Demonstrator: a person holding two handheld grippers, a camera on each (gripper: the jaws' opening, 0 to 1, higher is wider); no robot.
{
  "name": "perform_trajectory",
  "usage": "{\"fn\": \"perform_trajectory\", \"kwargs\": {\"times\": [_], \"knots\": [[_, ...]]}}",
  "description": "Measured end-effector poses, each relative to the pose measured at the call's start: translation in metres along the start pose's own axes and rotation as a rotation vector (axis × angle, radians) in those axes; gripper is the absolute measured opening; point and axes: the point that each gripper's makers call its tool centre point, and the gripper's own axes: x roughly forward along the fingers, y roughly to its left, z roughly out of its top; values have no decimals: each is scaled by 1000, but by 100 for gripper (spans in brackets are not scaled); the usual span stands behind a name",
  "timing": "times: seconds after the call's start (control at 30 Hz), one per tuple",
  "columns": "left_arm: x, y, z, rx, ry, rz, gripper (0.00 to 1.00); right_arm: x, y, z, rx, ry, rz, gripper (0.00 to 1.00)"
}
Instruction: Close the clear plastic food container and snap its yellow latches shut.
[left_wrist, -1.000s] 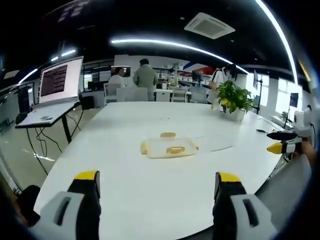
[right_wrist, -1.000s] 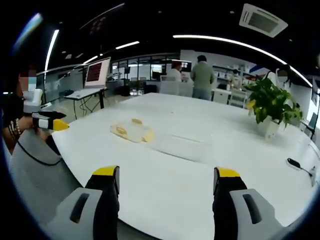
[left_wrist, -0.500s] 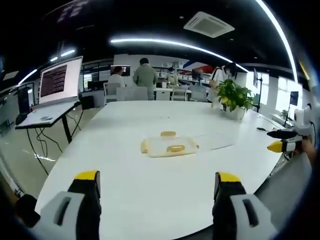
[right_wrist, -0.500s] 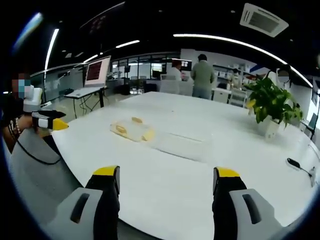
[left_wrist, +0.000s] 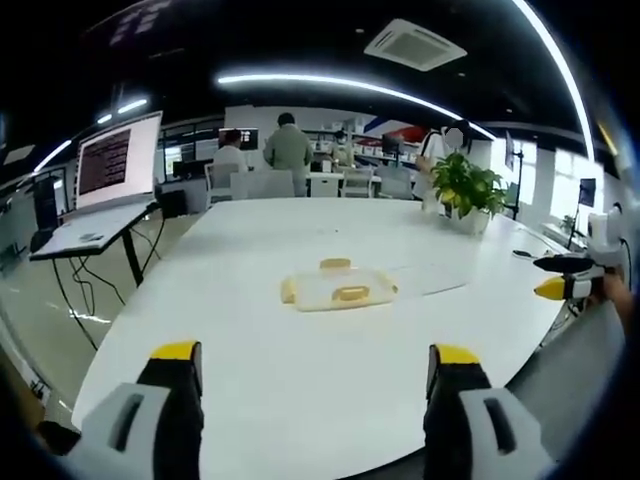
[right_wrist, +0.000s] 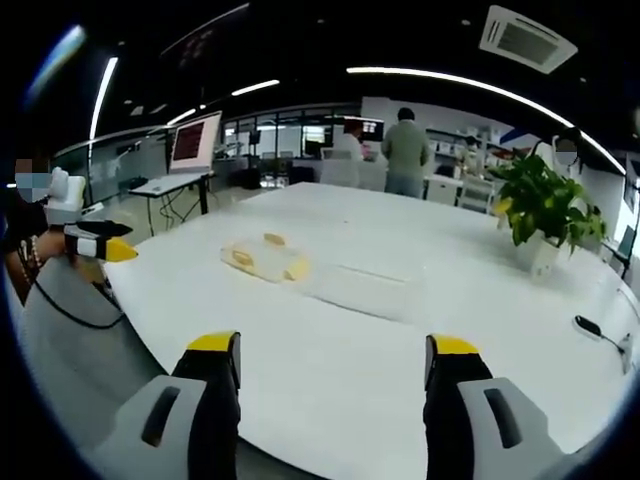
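Almost nothing changed over last second: slight camera drift, clear plastic food container with yellow latches (left_wrist: 338, 290) unmoved on white oval table (left_wrist: 250, 380). Task judged not begun; approach yet to start.

Left gripper (left_wrist: 310, 372): jaws wide apart, holding nothing, well short of container, which lies ahead, roughly centred between jaws.

Right gripper (right_wrist: 332, 362): jaws wide apart, holding nothing; container (right_wrist: 264, 260) ahead, toward left jaw's side, well apart. Flat clear lid (right_wrist: 362, 291) lying beside it, not on.

Bright, even light from ceiling strip lamps (left_wrist: 350, 88) (curved by fisheye). Soft glare on white table (right_wrist: 420, 240). Upper frame dark. Edges bend strongly; distant background slightly soft.
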Motion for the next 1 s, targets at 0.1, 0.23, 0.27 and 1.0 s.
{"fn": "perform_trajectory", "kwargs": {"times": [0.1, 0.23, 0.27, 1.0], "knots": [[0, 0, 1, -2, -4, -1, 91, 0, 1, 0, -2, 2, 2, 73], [0, 1, 1, 11, -7, 6, 91, 1, 2, -1, -1, 7, 8, 72], [0, 1, 1, 10, -4, 4, 91, 1, 2, -1, -1, 7, 9, 72], [1, 3, -7, 47, 44, 10, 86, 0, 10, 2, 26, -17, 62, 78]]}}
